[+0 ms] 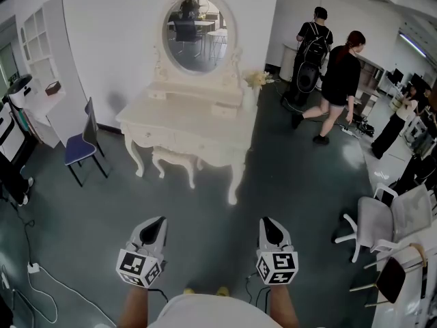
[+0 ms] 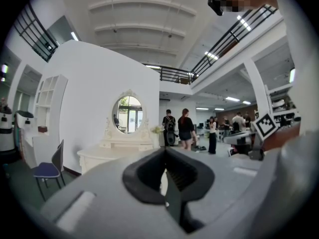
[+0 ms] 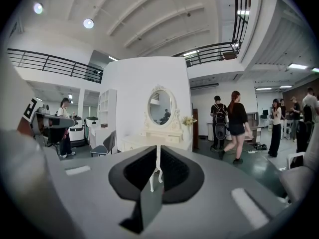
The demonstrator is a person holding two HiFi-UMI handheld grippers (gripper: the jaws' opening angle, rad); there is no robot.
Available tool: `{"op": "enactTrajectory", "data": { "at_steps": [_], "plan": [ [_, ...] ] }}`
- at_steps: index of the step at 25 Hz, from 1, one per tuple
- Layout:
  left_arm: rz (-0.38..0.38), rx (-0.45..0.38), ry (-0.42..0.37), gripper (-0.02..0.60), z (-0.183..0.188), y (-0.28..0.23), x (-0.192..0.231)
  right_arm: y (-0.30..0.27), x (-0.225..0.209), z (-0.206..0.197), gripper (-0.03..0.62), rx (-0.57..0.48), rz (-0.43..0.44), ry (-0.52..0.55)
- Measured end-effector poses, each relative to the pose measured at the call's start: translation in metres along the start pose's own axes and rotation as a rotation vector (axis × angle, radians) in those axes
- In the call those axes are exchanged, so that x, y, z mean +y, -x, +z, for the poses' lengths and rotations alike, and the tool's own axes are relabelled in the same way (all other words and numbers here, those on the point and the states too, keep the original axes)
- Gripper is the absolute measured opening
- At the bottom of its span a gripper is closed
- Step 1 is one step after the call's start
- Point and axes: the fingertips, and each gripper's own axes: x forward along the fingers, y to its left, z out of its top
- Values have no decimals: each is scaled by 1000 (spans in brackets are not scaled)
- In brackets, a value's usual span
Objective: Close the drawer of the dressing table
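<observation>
While we stand well apart from the dressing table [image 1: 184, 125] | left gripper [image 1: 160, 223], right gripper [image 1: 267, 223]: pressed together, empty | drawer [image 1: 225, 109] seems ajar | risk: skewed push jams it

- Floor [image 1: 225, 217]: open from the near edge to the dressing table [image 1: 188, 125] front.
- Stool [image 1: 171, 158]: under the table, between its front legs.
- Blue chair [image 1: 80, 149]: left, apart from the table.
- Office chair [image 1: 386, 221]: near right.
- Cable [image 1: 33, 269]: near-left floor.
- People [image 1: 340, 74]: far right.

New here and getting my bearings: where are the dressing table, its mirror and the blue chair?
dressing table [image 1: 174, 119], head view, bare tabletop.
mirror [image 1: 198, 34], head view, glass centre.
blue chair [image 1: 79, 149], head view, seat.
</observation>
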Motion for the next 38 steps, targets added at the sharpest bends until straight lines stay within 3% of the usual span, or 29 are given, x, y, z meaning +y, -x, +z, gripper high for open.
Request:
{"op": "enactTrajectory", "data": {
  "at_steps": [7,30,38],
  "plan": [
    [-13,14,1,-2,-3,2,-9,5,-2,2,65,-6,-3,6],
    [6,45,-19,-2,-14,-45,-56,-11,-61,-15,86,-2,50,-38],
    [15,52,-3,-2,-23,-77,-35,-47,-70,-20,86,24,55,-15]
  ]
}}
